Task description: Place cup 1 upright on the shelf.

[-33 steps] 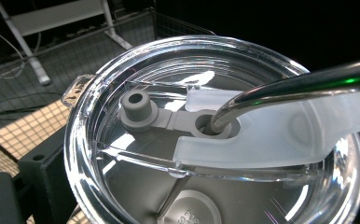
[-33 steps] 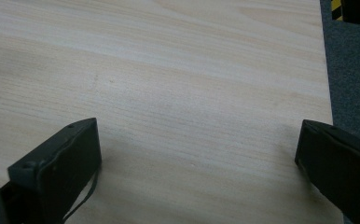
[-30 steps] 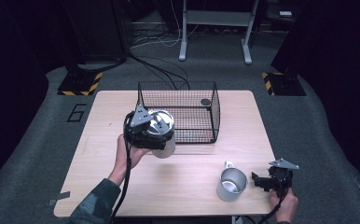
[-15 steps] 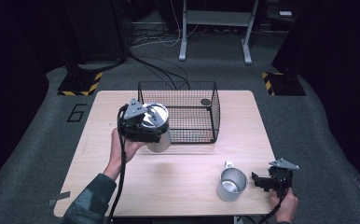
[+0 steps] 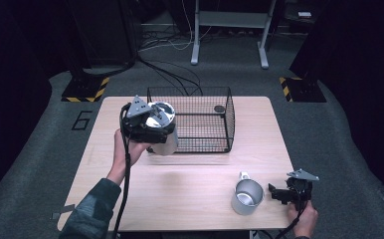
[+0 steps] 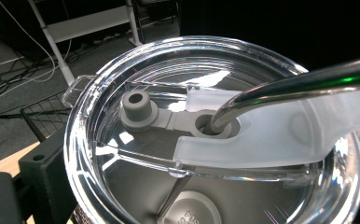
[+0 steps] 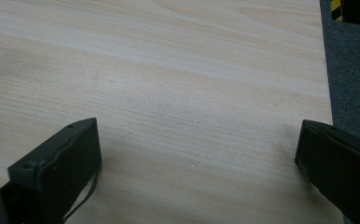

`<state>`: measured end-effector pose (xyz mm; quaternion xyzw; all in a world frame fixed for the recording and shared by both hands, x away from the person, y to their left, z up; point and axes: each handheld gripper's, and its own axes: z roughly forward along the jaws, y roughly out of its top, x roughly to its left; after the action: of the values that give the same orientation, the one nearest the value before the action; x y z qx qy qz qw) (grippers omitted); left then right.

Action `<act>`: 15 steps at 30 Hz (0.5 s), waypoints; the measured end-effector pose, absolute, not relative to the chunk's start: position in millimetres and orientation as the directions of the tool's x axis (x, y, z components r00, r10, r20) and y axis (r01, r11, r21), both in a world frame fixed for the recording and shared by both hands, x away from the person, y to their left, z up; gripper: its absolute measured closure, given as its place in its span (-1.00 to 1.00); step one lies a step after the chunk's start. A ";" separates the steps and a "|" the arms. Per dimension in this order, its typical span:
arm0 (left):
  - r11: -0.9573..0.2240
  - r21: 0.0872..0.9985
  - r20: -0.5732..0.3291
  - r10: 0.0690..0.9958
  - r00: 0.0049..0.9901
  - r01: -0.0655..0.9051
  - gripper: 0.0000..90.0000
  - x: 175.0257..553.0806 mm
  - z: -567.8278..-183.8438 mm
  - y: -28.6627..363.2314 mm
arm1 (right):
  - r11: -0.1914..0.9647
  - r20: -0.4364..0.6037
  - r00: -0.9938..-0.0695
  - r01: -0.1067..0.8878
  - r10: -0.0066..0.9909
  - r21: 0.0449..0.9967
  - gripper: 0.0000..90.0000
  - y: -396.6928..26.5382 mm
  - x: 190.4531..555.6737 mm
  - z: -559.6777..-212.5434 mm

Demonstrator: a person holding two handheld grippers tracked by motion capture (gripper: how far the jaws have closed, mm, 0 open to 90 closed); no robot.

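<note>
One risk: your left gripper [image 5: 152, 130] is clamped on the tumbler [image 5: 163, 139], held at the cage's [image 5: 200, 119] left wall; tilt it and the straw [image 6: 290, 86] snags wire. Your right gripper [image 5: 284, 193] rests with jaws apart by the mug [image 5: 247, 196].

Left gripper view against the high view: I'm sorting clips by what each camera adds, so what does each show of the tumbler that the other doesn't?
The left gripper view shows the tumbler's clear lid close up, with a metal straw through its grey seal. The high view shows the left gripper holding the tumbler beside the wire basket, with a steel mug by the right gripper. Both show tumbler and basket.
</note>
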<state>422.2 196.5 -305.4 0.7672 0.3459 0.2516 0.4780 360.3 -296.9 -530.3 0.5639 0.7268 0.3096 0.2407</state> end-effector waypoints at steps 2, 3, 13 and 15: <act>-0.301 0.908 0.056 0.777 0.627 0.292 -0.92 424.2 -304.0 197.1 | 0.172 -0.001 -0.248 0.671 0.969 0.722 -1.00 -296.9 360.3 -530.3; -0.302 0.908 0.056 0.777 0.627 0.292 -0.92 425.6 -303.0 197.4 | 0.172 0.000 -0.248 0.671 0.969 0.721 -1.00 -296.8 360.3 -530.3; -0.296 0.910 0.065 0.793 0.606 0.290 -0.92 441.7 -291.9 199.3 | 0.172 -0.001 -0.248 0.671 0.969 0.722 -1.00 -296.9 360.3 -530.3; -0.293 0.910 0.066 0.800 0.596 0.292 -0.92 445.3 -291.2 199.6 | 0.172 -0.001 -0.248 0.671 0.969 0.722 -1.00 -296.9 360.3 -530.3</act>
<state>445.3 199.6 -291.2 0.7579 0.3603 0.2686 0.4729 360.3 -296.9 -530.3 0.5639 0.7267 0.3097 0.2407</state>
